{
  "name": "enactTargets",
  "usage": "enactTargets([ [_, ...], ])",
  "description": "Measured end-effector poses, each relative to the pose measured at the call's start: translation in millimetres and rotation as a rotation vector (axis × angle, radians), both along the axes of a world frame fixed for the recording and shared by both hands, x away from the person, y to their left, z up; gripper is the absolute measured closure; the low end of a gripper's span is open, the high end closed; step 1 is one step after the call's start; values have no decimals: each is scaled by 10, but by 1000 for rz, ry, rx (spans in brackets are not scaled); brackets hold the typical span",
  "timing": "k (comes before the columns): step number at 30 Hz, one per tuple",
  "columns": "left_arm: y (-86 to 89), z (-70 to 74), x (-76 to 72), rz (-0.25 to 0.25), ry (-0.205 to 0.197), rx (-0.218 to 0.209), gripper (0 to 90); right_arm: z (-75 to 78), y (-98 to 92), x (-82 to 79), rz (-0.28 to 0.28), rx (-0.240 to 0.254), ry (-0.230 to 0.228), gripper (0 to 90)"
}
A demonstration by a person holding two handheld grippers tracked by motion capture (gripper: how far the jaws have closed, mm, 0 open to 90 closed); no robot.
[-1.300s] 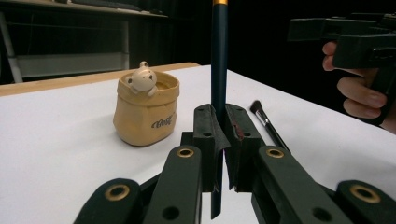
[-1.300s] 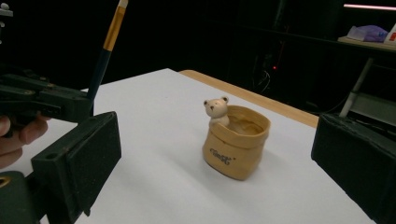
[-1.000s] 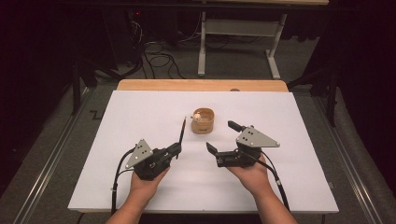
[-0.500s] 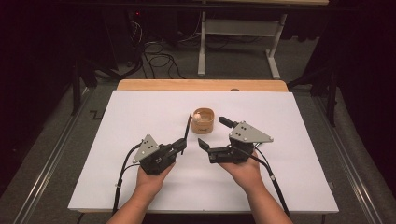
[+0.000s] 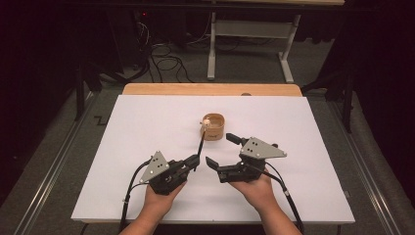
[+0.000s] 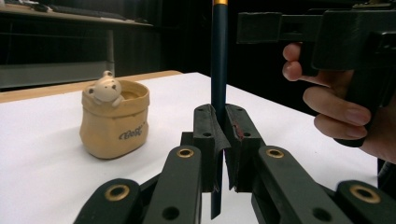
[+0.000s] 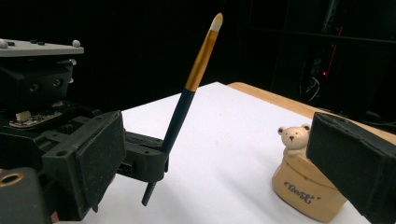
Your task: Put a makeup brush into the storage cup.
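Dark floor with cables and a metal table frame lies behind the white table (image 5: 147, 122), which has a wooden strip along its far edge; on the white surface, a little beyond the middle and toward the far edge, stands a small tan pot (image 5: 213, 127) with a bear figure on its rim; the pot is upright and nothing touches it.

Nearer to the front edge, left of the middle, the left gripper (image 5: 195, 160) is in a hand (image 5: 157, 198) that comes in from the bottom; its jaws are closed tight on a thin brush (image 5: 200, 143); the left gripper view shows the dark handle (image 6: 218, 70) clamped between the two pads, with its lower end below them; the brush stands nearly upright, leaning a little, and its gold band and pale tip (image 7: 216, 20) point up in the right gripper view; from above, the upper end of the brush appears near the pot, but I cannot tell if they touch.

Just right of it, the right gripper (image 5: 220, 150) is in the other hand (image 5: 254, 188); its jaws stand wide apart and grip nothing; the pot is seen beside its far jaw.
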State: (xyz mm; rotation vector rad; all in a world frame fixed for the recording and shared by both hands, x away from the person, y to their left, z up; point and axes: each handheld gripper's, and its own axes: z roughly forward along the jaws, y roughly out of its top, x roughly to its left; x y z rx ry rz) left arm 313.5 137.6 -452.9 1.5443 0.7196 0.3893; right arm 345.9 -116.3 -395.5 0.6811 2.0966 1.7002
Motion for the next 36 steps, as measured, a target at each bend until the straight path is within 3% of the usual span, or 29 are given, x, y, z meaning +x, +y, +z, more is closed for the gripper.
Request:
enactTargets([
  [20, -119, -39, -65, -53, 13, 9, 841, -53, 4, -36, 13, 50, 33, 181],
  [29, -140, -60, -75, -56, 22, -2, 841, -69, -2, -27, 5, 73, 69, 292],
  [36, -135, -58, -78, -55, 20, -5, 841, -81, 14, -31, 7, 72, 72, 369],
])
